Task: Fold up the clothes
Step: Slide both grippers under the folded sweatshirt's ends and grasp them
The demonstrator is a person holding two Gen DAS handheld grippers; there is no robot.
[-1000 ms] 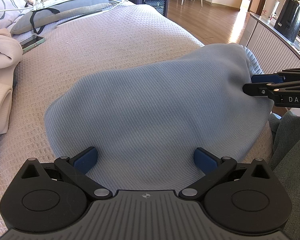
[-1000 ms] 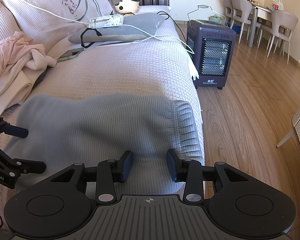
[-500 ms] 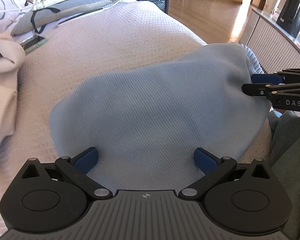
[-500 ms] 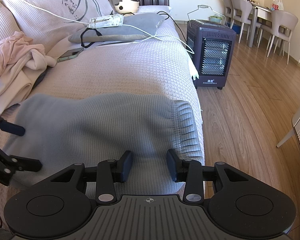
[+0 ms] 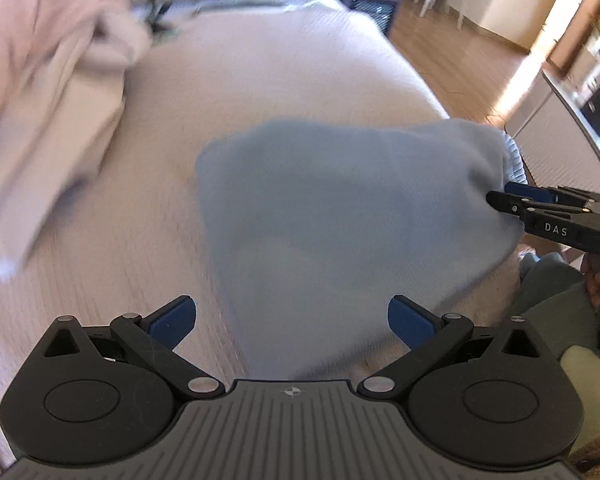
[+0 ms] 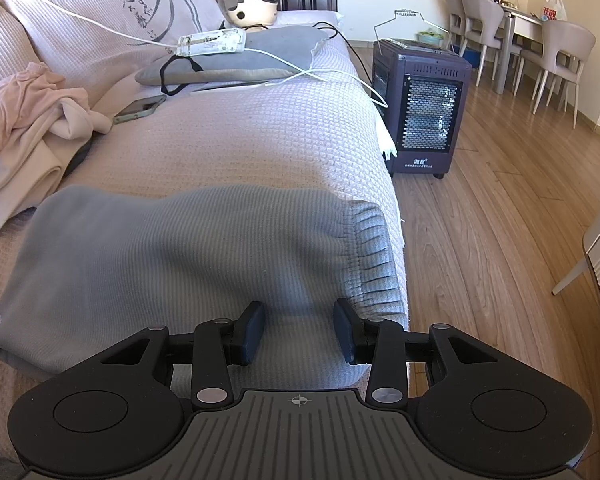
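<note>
A light blue knit garment point(image 5: 340, 208) lies flat across the beige waffle-weave cover point(image 6: 260, 132) of a sofa. Its ribbed waistband point(image 6: 372, 256) sits at the sofa's front edge. My right gripper point(image 6: 300, 330) is open, its fingers standing on either side of a strip of cloth just inside the waistband. In the left wrist view the right gripper point(image 5: 504, 196) touches the garment's right end. My left gripper point(image 5: 292, 316) is wide open over the garment's near corner, with nothing pinched. That view is blurred.
A pile of pink and cream clothes point(image 6: 24, 128) lies at the left, with a phone point(image 6: 140, 109) beside it. Further back are a grey cushion point(image 6: 240, 60), a power strip point(image 6: 212, 41) and cables. A dark heater point(image 6: 424, 108) stands on the wooden floor right of the sofa.
My left gripper has swung fast to the left, staying open, and has almost left the right wrist view. The right gripper and the garment by it have held still.
</note>
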